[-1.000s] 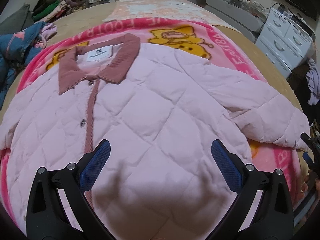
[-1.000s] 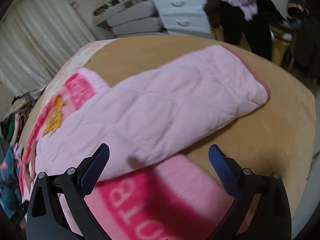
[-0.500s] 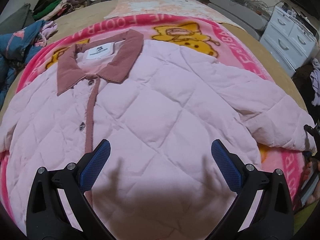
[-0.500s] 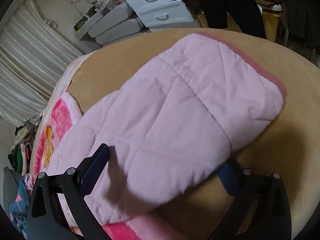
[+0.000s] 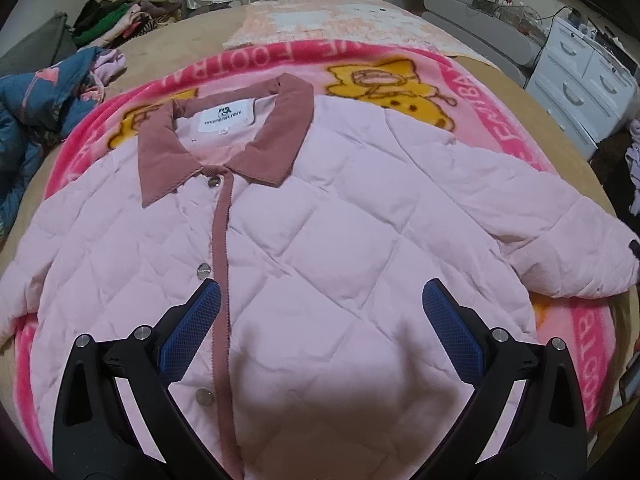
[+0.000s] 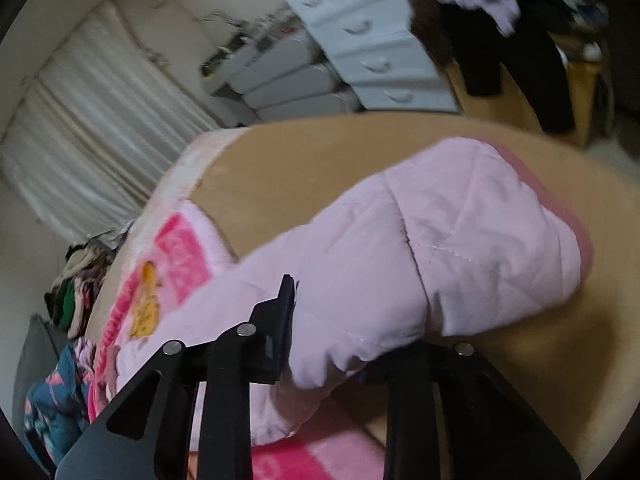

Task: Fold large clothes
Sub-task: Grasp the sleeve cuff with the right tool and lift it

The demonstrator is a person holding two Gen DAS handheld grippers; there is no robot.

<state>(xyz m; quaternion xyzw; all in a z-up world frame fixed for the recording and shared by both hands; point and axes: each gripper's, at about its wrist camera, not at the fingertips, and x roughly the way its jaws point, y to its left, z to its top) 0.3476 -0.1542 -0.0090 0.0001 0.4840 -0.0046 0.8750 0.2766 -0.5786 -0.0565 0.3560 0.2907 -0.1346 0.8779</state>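
Bed (image 5: 168,52) carries pink blanket (image 5: 516,136); quilted pink jacket (image 5: 320,240) spread flat, front up. Left tongs (image 5: 320,330) spread, hovering above hem. Right tongs (image 6: 348,344) pinching sleeve (image 6: 460,248). Step: sleeve fold. Next: carry sleeve left across chest.

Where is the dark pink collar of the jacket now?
In the left wrist view, the collar lies upper left of centre, at the jacket's top, on the pink blanket.

1 jacket (image 5: 320,220), 1 blanket (image 5: 516,136), 2 claws (image 5: 320,334)
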